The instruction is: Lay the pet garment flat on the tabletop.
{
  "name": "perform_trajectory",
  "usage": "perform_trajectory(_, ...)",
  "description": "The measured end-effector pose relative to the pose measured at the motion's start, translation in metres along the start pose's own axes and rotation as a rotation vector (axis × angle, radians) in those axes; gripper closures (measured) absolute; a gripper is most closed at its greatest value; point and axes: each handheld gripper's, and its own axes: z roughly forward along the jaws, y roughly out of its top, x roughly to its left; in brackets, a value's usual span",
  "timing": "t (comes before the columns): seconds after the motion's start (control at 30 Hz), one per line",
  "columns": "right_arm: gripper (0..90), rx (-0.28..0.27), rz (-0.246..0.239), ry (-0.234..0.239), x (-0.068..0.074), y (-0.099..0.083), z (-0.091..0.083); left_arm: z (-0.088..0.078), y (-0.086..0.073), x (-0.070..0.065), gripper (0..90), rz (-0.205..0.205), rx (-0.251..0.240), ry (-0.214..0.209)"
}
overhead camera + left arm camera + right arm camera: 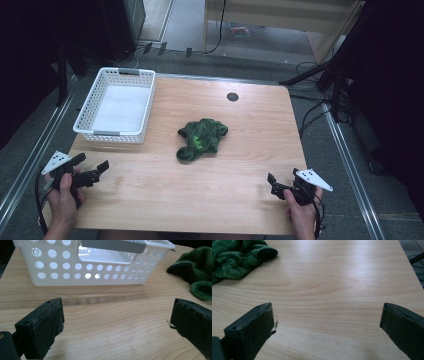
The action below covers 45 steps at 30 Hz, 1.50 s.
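A crumpled green cloth lies near the middle of the wooden table. A white perforated basket stands at the table's far left, nothing visible inside it. My left gripper is held at the near left corner, open, with nothing between its jaws. In the left gripper view the basket is straight ahead and the cloth is at the right edge. My right gripper sits at the near right, open and holding nothing. The right gripper view has the cloth at its upper left.
A small dark round grommet is set in the tabletop near the far edge. Dark stands and cables crowd the floor to the right of the table. Metal rails run along both sides.
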Motion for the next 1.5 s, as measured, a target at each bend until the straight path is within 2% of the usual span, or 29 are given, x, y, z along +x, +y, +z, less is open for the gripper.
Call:
perform_trajectory(0.1,0.0,0.004,-0.025,-0.011,0.004,0.001,0.001,0.001,0.0,-0.001,0.0,0.003,-0.002,0.007)
perform_trajectory(0.3,0.0,-0.017,-0.023,0.036,0.018,0.008,0.003,0.001,0.0,-0.001,0.0,0.007,-0.002,0.003)
perform_trajectory(0.4,0.0,-0.025,-0.023,0.057,0.029,0.013,0.004,0.001,0.0,-0.001,0.0,0.013,0.001,0.0)
perform_trajectory(0.7,0.0,-0.019,-0.088,0.108,0.067,0.027,0.01,0.001,-0.001,-0.001,0.0,0.015,-0.001,-0.008)
perform_trajectory(0.77,0.0,-0.017,-0.097,0.116,0.07,0.028,0.01,0.001,0.0,-0.001,0.0,0.016,-0.002,-0.009)
perform_trajectory(0.9,0.0,-0.001,-0.134,0.15,0.087,0.035,0.016,0.002,0.0,-0.002,0.0,0.016,-0.002,-0.009)
perform_trajectory(0.93,0.0,-0.001,-0.134,0.15,0.087,0.035,0.016,0.002,-0.001,-0.002,0.0,0.017,-0.002,-0.01)
perform_trajectory(1.03,0.0,0.009,-0.126,0.169,0.095,0.039,0.02,0.001,0.0,-0.002,0.0,0.015,-0.004,-0.014)
perform_trajectory(1.3,0.0,0.02,-0.166,0.212,0.129,0.05,0.04,0.001,-0.001,-0.002,0.0,0.021,-0.004,-0.014)
perform_trajectory(1.4,0.0,0.015,-0.168,0.219,0.136,0.054,0.045,0.002,0.0,-0.002,0.0,0.02,-0.005,-0.015)
perform_trajectory(1.43,0.0,0.014,-0.178,0.229,0.144,0.058,0.05,0.001,0.0,-0.002,0.0,0.021,-0.003,-0.015)
perform_trajectory(1.5,0.0,0.015,-0.182,0.231,0.147,0.06,0.052,0.002,0.0,-0.002,0.0,0.023,-0.004,-0.015)
